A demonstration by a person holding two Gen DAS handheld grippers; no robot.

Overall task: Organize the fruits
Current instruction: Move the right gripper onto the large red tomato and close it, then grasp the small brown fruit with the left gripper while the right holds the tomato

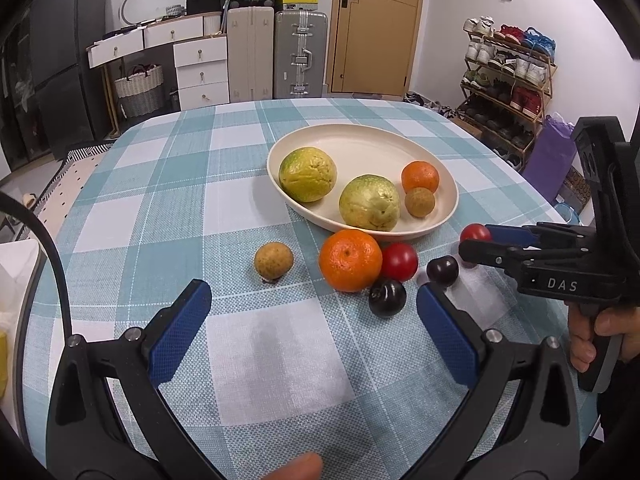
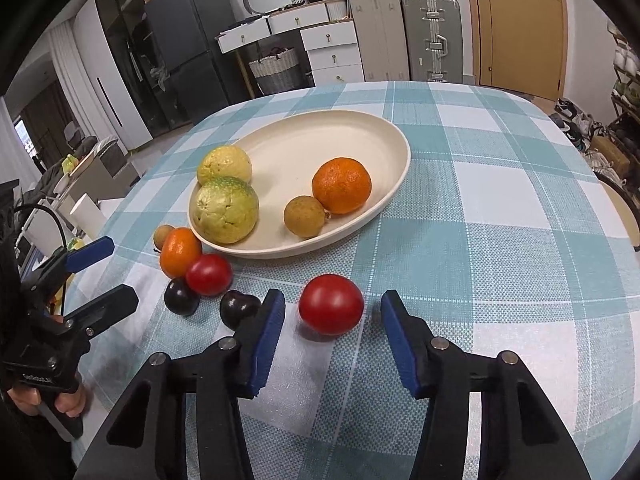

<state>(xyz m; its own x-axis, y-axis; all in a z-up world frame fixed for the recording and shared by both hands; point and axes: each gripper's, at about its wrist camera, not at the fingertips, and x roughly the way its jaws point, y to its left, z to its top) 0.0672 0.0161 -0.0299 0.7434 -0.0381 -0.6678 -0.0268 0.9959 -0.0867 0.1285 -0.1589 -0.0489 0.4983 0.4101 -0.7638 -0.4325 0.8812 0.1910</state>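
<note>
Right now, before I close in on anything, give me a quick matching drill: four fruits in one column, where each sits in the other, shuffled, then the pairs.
Things
1. red tomato
2. large orange
3. two green-yellow guavas
4. lone brown longan

Places
A. inside the oval dish
B. on the cloth, touching the second tomato
C. between the right gripper fingers, not yet pinched
D. alone on the cloth, left of the big orange

Pairs: 1-C, 2-B, 3-A, 4-D

Four fruits on oval plate (image 1: 362, 144); others beside it
</note>
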